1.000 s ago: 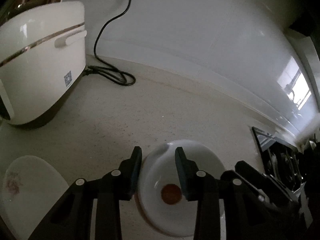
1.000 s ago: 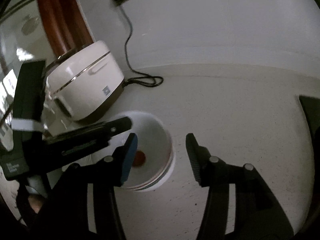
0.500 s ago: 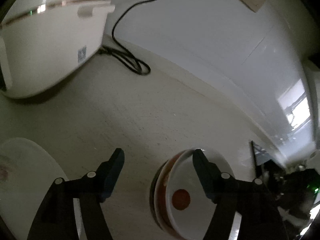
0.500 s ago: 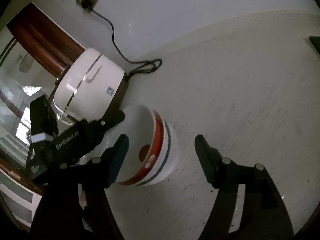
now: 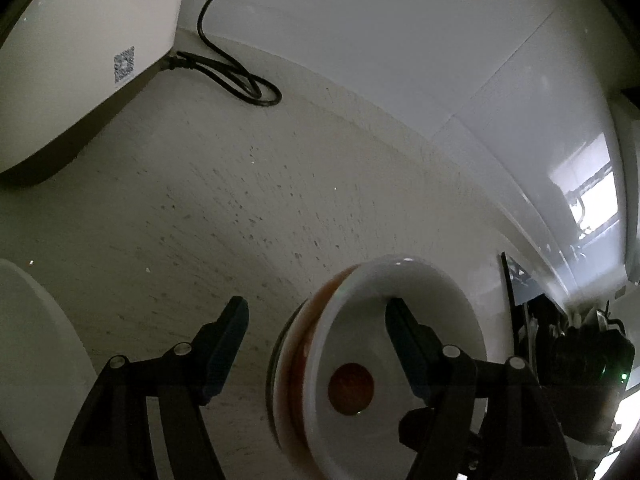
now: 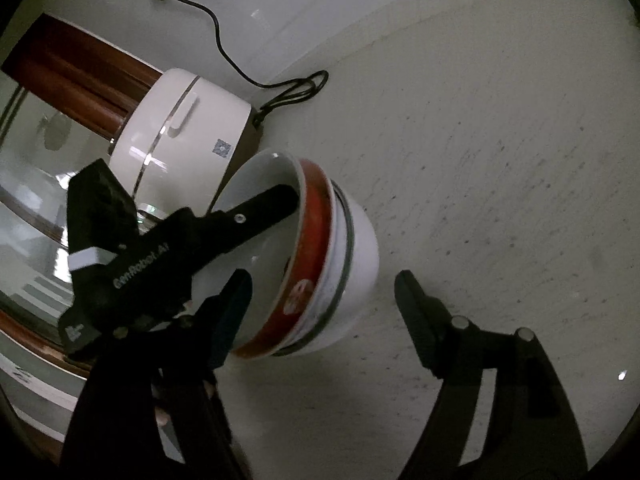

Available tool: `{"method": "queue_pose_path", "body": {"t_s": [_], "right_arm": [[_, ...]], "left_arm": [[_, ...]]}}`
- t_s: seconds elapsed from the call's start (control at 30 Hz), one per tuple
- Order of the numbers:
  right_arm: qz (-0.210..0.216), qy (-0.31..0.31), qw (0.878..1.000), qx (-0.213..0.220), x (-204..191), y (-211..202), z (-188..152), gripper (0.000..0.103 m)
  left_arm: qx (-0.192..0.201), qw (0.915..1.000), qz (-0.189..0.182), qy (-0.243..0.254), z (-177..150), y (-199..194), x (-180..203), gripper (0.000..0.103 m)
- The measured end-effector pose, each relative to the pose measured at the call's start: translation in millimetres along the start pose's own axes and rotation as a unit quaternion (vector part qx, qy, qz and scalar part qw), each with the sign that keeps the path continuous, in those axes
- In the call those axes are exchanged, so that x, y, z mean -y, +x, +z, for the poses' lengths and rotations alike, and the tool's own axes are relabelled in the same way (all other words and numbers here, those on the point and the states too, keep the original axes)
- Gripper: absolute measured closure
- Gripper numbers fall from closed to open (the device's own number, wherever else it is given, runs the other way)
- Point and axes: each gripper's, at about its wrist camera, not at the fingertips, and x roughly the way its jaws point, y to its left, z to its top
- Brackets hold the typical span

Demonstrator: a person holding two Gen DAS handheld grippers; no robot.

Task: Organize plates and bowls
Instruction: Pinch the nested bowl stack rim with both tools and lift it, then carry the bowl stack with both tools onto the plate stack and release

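Observation:
A stack of nested bowls [image 5: 384, 360] stands on the speckled counter: a white bowl with a red band and a red dot inside, set in a larger white bowl [image 6: 360, 248]. My left gripper [image 5: 316, 344] is open, its right finger inside the top bowl and its left finger outside the rim. It also shows in the right wrist view [image 6: 224, 236], reaching into the bowl. My right gripper [image 6: 320, 312] is open just in front of the stack, which sits between its fingers. A white plate [image 5: 36, 360] lies at the left edge.
A white rice cooker [image 5: 76, 52] stands at the back left, also seen in the right wrist view [image 6: 180, 136], with its black cord [image 5: 236, 76] coiled on the counter by the tiled wall. A dark rack with utensils [image 5: 576, 344] is at the far right.
My left gripper has opened wide and now straddles the bowl's rim. Both cameras have moved closer, and the stack now shows tilted from the side in the right wrist view.

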Motion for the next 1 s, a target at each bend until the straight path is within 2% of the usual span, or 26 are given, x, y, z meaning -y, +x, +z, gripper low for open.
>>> {"method": "queue_pose_path", "body": {"t_s": [0.1, 0.2, 0.33, 0.47, 0.57, 0.67, 0.77, 0.83, 0.93, 1.0], "right_arm": [[0.02, 0.015, 1.0, -0.009, 3.6, 5.1, -0.9, 0.025], [0.042, 0.031, 0.998, -0.024, 7.4, 12.9, -2.1, 0.025], [0.05, 0.025, 0.998, -0.015, 4.9, 13.1, -2.7, 0.025], [0.045, 0.023, 0.999, 0.002, 3.6, 13.5, -2.2, 0.025], [0.039, 0.023, 0.999, 0.011, 2.9, 15.1, 0.3, 0.025], [0.038, 0.037, 0.998, 0.022, 5.1, 14.4, 2.4, 0.025], [0.029, 0.037, 0.998, 0.028, 4.1, 14.6, 3.4, 0.025], [0.015, 0.023, 0.999, 0.03, -0.2, 15.9, 0.7, 0.027], [0.005, 0.032, 0.999, 0.04, 0.2, 14.6, -2.9, 0.035], [-0.004, 0.052, 0.998, 0.047, 6.6, 11.3, -3.6, 0.05]], "left_arm": [[-0.012, 0.9999, -0.004, -0.003, -0.9, 6.9, 0.4, 0.029], [-0.022, 0.9994, -0.025, -0.013, -0.9, 11.5, -2.5, 0.029], [-0.017, 0.9991, -0.035, -0.015, -3.2, 13.5, -0.8, 0.03], [-0.022, 0.9987, -0.042, -0.017, -3.6, 14.0, -0.9, 0.032], [-0.01, 0.9983, -0.037, -0.043, 0.9, 10.6, -10.2, 0.032], [-0.002, 0.9964, -0.058, -0.062, 2.3, 8.2, -15.5, 0.032], [-0.007, 0.9974, -0.056, -0.044, 0.2, 12.8, -9.6, 0.032], [-0.005, 0.997, -0.068, -0.037, -2.3, 12.0, -4.1, 0.037], [0.011, 0.9974, -0.066, -0.024, -5.1, 7.3, 0.8, 0.039], [0.016, 0.9964, -0.08, -0.023, -5.3, 5.6, 2.3, 0.042]]}}
